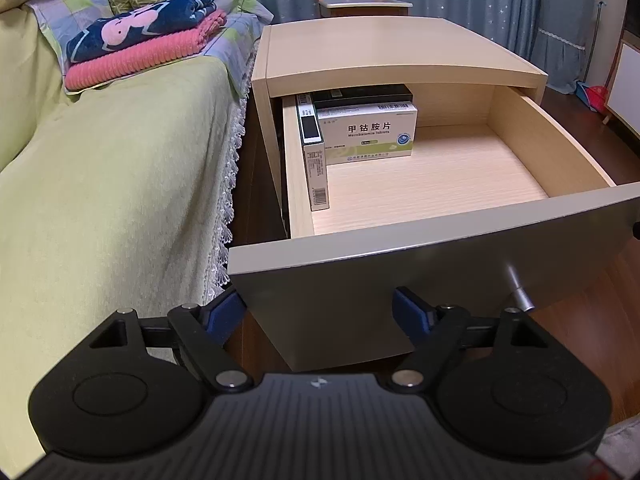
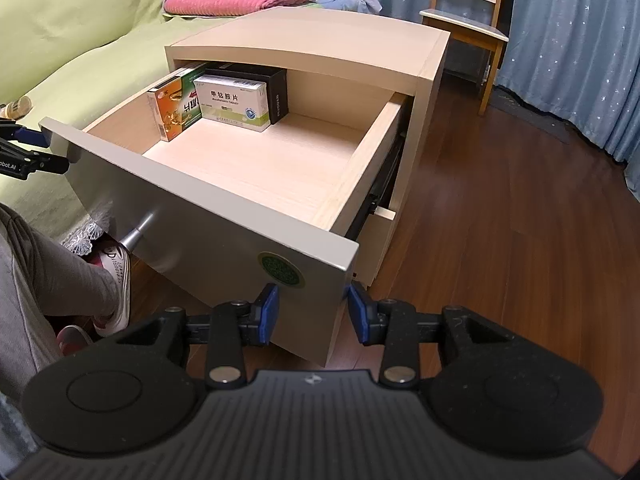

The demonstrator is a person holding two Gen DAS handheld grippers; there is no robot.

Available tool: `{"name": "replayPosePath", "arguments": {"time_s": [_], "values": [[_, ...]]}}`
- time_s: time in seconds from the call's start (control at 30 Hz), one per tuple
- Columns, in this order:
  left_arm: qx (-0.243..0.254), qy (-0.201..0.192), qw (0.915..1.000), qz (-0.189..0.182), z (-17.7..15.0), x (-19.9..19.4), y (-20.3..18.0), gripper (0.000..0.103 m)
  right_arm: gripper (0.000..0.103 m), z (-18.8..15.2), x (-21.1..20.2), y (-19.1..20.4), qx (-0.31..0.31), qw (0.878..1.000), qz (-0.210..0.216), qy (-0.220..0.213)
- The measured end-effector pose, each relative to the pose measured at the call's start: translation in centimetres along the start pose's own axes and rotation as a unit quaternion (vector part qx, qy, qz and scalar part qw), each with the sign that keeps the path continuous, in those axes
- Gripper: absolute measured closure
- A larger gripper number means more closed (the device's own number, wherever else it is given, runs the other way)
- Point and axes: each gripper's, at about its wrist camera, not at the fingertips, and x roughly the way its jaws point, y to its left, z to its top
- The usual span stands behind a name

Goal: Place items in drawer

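Three boxes in the far left corner of the open drawer [image 2: 256, 168]: white pill box [image 2: 234, 105], green box [image 2: 176, 110], black box [image 2: 276, 94]. Light, stiff card, easy to dent; best pinched softly across the flat sides. Left hand-held gripper [image 1: 320, 312] spread wide, nothing inside. Right hand-held gripper [image 2: 313, 312] parted, empty, astride the drawer front's near right corner.
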Motion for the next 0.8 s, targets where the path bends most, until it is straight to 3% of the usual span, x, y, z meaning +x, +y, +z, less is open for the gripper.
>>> {"name": "replayPosePath", "arguments": {"time_s": [0.8], "values": [[-0.003,0.000,1.0000,0.007,2.5,2.2,0.2,0.023,0.069,0.1,0.2,-0.6,0.007,1.000,-0.009,-0.018]]}}
